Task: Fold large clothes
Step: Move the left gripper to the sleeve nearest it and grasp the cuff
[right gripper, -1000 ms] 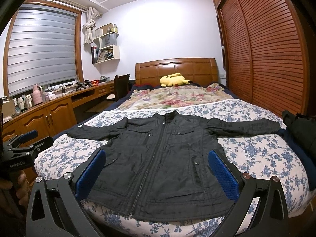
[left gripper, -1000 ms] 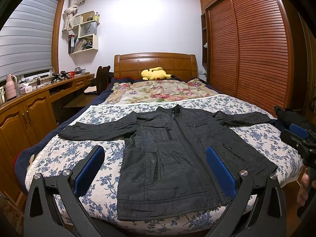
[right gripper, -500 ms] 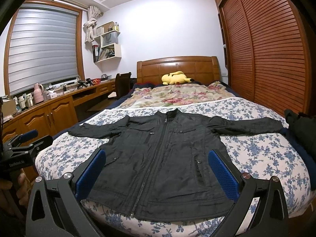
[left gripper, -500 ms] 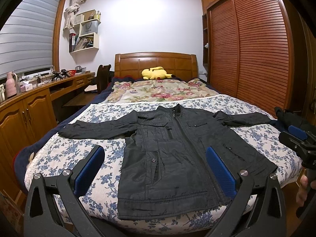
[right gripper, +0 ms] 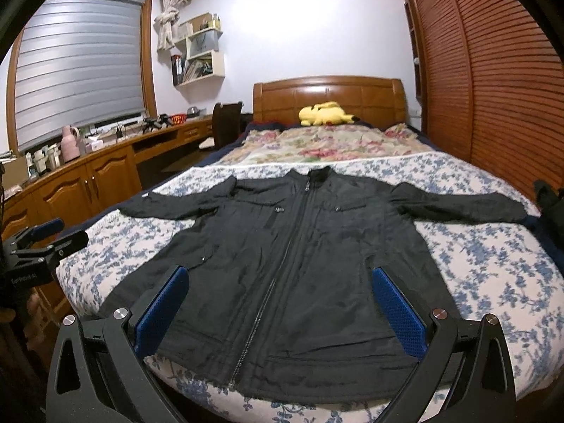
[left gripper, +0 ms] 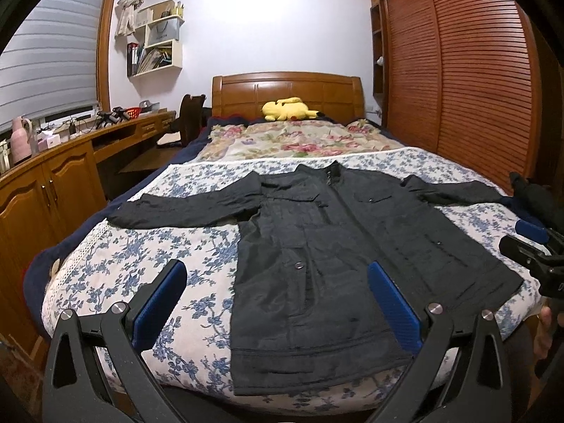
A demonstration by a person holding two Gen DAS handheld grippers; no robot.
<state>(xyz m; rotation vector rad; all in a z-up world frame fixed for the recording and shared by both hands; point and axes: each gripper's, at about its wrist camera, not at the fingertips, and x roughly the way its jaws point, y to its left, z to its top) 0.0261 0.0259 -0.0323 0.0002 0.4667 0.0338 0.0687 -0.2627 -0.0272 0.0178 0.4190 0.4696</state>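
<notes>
Since the earlier frames little is found to have shifted: both grippers have been held above the foot of the bed, with only a slight change of view. Jacket (left gripper: 338,264), black, zipped: laid flat and face up on the floral bedspread (left gripper: 148,257), collar toward the headboard (left gripper: 287,91), hem at the foot edge, both sleeves spread out sideways. Left gripper (left gripper: 276,303): jaws spread wide, nothing held, blue pads (left gripper: 160,298) seen over the jacket's left half and the bedspread, not touching either. Right gripper (right gripper: 278,308): jaws likewise spread wide and empty, raised over the jacket's hem near the zip. Yellow plush (right gripper: 326,112): lying at the headboard on a flowered quilt (right gripper: 328,142). Dark garment (left gripper: 535,199): heaped at the bed's right edge, just beyond the sleeve end.
</notes>
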